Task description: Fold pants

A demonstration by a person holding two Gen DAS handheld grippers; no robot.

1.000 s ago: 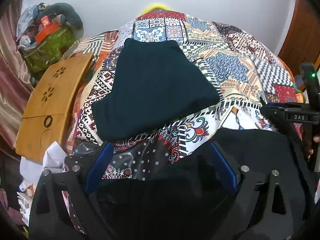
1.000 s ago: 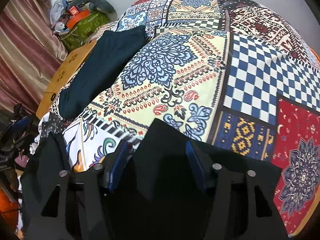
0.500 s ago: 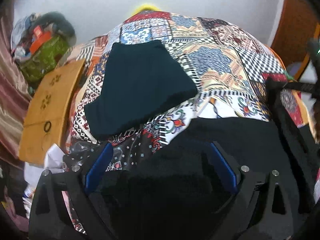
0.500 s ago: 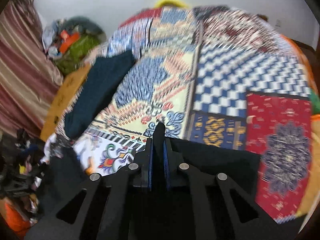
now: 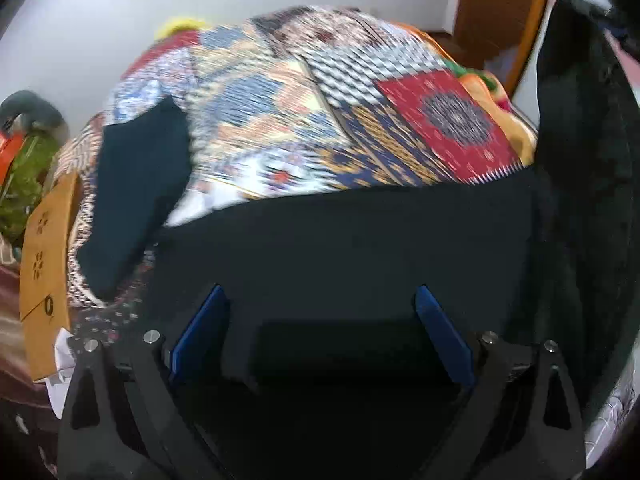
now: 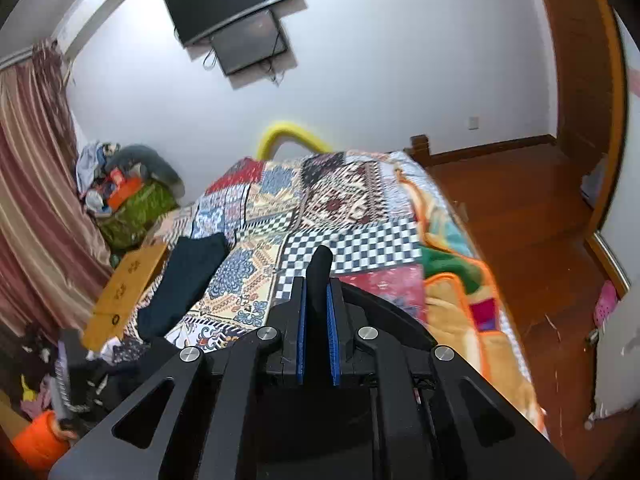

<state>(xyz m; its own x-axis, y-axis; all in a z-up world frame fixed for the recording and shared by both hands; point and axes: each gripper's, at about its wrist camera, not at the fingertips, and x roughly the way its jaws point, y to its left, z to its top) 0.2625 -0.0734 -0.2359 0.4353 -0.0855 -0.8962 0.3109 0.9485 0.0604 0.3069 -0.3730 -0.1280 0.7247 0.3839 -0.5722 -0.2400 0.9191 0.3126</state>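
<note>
Bright patchwork covers [image 6: 320, 208] lay over the bed, with a white wall and a dark screen [image 6: 236, 24] far behind. One pair of black pants [image 5: 344, 240] hung at the near end of the bed, partly lifted. The right gripper [image 6: 317, 280] was clenched on a pinch of that cloth, which poked up between its blue pads. The left gripper [image 5: 320, 320] stood wide apart over the pants, gripping nothing that I could see. The pants looked soft, light and floppy, so they would sag and should be held by an edge or corner. One more dark folded cloth [image 6: 184, 280] lay at the far left, beside one wooden board [image 6: 124, 292]. Two grippers, one pair being folded.
</note>
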